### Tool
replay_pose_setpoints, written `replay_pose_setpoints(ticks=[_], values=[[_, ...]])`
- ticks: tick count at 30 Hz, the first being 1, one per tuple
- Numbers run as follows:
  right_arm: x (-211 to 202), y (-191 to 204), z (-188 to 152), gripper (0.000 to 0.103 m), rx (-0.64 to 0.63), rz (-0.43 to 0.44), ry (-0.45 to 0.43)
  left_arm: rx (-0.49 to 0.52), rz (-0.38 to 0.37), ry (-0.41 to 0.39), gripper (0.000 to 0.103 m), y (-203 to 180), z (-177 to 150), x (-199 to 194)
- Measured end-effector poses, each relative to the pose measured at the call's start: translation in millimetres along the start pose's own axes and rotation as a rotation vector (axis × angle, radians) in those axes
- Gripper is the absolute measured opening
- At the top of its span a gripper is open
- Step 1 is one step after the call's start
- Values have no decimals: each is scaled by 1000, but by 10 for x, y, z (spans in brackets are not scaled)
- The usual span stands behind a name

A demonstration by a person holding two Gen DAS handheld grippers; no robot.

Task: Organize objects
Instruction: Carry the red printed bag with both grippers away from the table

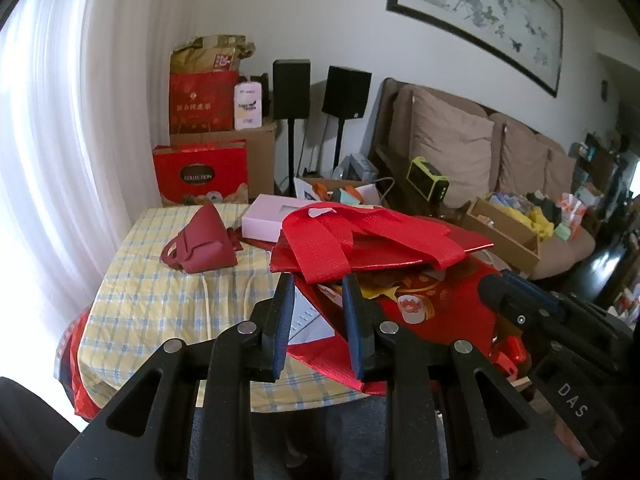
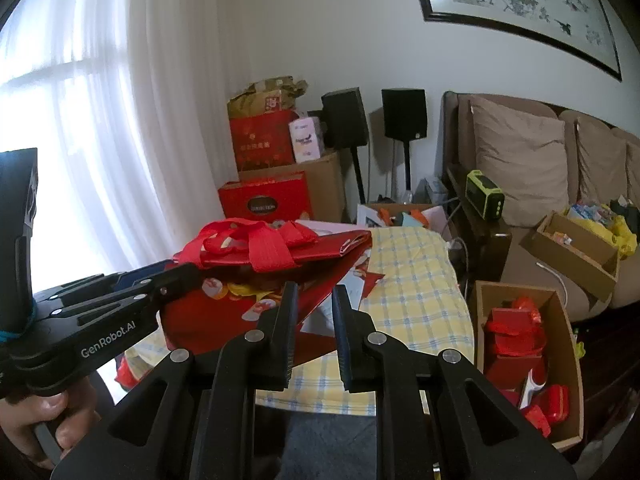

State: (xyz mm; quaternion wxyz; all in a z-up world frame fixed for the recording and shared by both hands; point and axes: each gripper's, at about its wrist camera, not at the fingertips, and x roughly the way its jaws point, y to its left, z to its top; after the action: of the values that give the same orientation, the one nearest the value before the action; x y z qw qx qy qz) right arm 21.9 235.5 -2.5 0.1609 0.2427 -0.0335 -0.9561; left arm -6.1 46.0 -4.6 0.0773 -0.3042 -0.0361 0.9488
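Both grippers are working on a glossy red fabric tote bag with wide red webbing handles and a festive printed front (image 1: 404, 264), which lies on a table under a yellow-and-blue checked cloth (image 1: 160, 292), slumped on its side with its handles flopped over the top. The left gripper (image 1: 318, 280) has its jaws narrow, and the bag's lower edge appears to pass between the blue-padded fingers (image 1: 352, 312); whether the pads actually pinch the fabric I cannot tell, since a gap shows between them. The right gripper (image 2: 316, 294) is likewise narrow, its tips sitting at the red edge of the bag where a white sheet (image 2: 340, 300) peeks out — again, contact is not certain. In the right wrist view the left gripper (image 2: 176, 274) reaches in from the side, its tip at the bag's corner, with the person's hand (image 2: 44, 424) gripping its handle. My reading is that the bag is being lifted or straightened so it can be packed away (perhaps into the open cardboard box of red items (image 2: 560, 320) beside the table, though that is a guess). To do this well, both grips should catch the fabric edge rather than the loose sheet, lift evenly so the contents do not spill, and keep clear of the dark red folded pouch (image 1: 200, 244) and pale pink flat box (image 1: 268, 220) nearby.
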Motion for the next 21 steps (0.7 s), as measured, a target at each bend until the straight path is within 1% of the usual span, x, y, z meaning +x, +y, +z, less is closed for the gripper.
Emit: replay_pose_setpoints(ticks=[21], values=[[-436, -52, 80, 16, 16, 4, -79, 41, -8, -80, 22, -233, 82, -406]])
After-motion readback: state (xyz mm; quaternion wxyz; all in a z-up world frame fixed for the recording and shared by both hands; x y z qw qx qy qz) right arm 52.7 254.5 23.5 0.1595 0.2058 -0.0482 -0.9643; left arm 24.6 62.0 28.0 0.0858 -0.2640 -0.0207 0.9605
